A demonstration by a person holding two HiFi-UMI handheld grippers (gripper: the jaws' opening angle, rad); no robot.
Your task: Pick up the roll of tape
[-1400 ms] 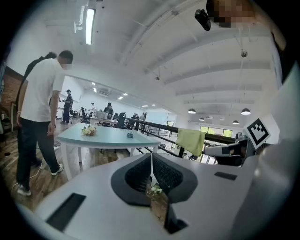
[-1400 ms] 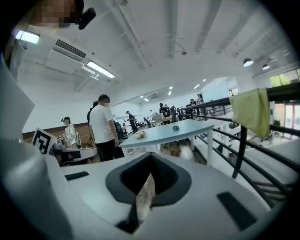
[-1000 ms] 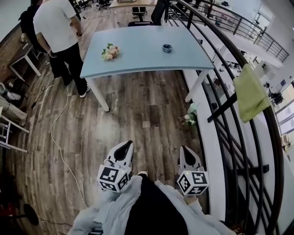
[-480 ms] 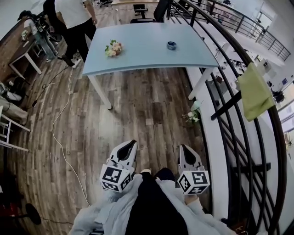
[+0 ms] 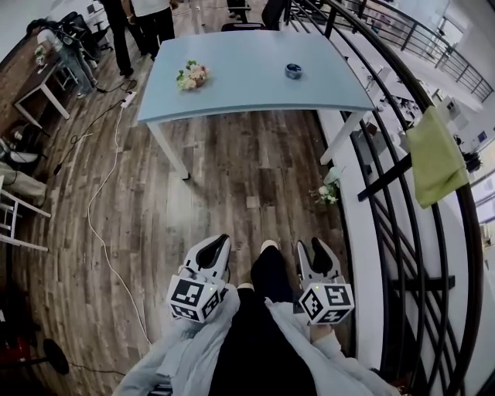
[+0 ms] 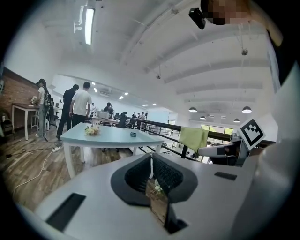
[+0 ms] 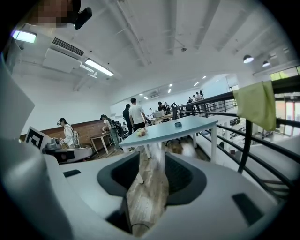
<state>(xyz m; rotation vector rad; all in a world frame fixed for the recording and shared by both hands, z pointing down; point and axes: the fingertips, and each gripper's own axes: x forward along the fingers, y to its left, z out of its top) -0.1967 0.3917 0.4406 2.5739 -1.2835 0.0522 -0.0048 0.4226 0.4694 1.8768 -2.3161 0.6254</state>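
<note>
Head view, looking down: my left tongs (image 5: 214,249) and right tongs (image 5: 316,253) are held low, well apart from the table (image 5: 247,97), with my own leg (image 5: 267,271) between them; the left jaws stand together; the right jaws have just been opening and stand apart, with only floor showing between them. The roll of tape (image 5: 293,70) lies on the far right part of the pale blue table; a bunch of flowers (image 5: 191,75) lies on its left part, well apart from the tape. A stretch of wooden floor (image 5: 232,178) separates me from the table. At left a white cable (image 5: 99,232) trails across the boards; at right runs a black railing (image 5: 402,100) with a green cloth (image 5: 435,155) draped over it; a small posy (image 5: 327,193) sits on the floor near the table's right leg; people (image 5: 147,15) stand beyond the table's far left corner.
</note>
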